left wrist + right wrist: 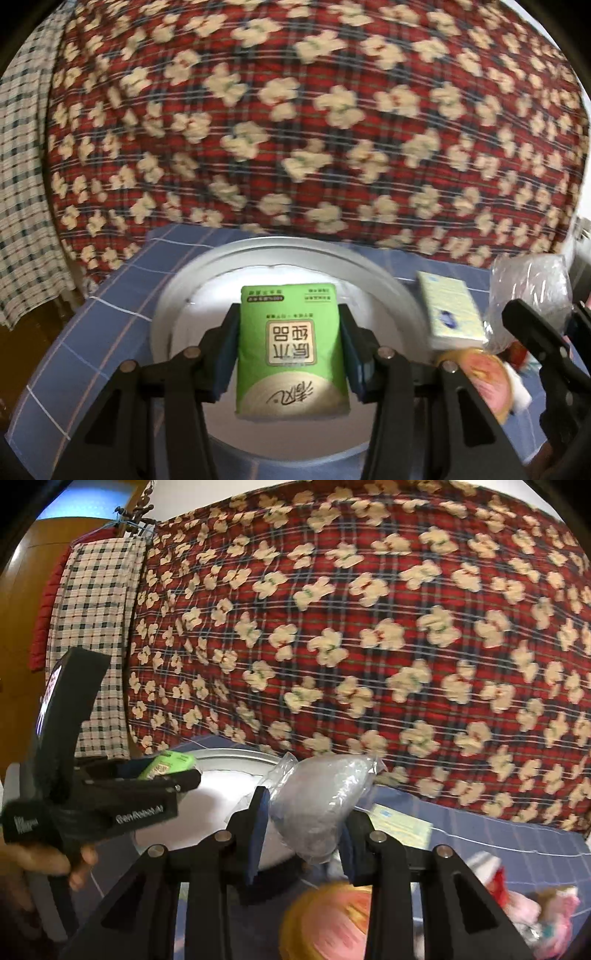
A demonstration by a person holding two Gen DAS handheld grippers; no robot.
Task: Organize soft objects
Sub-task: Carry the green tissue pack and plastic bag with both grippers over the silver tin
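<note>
While clamped in the left claw (290,347), green tissue pack (291,350) held upright over white round basin (184,291), pads pressing both its sides. Right claw (304,827) closed on clear plastic bag (317,805), raised just beside the basin's rim. Lying on the blue checked cloth (92,325): pale tissue pack (450,314) just right of the basin, orange-pink round object (332,919) nearer, pink soft items (546,912) toward the right edge. Behind, red floral quilt (314,110).

Green tissue pack (291,350) between left gripper (290,354) fingers (225,354)
</note>
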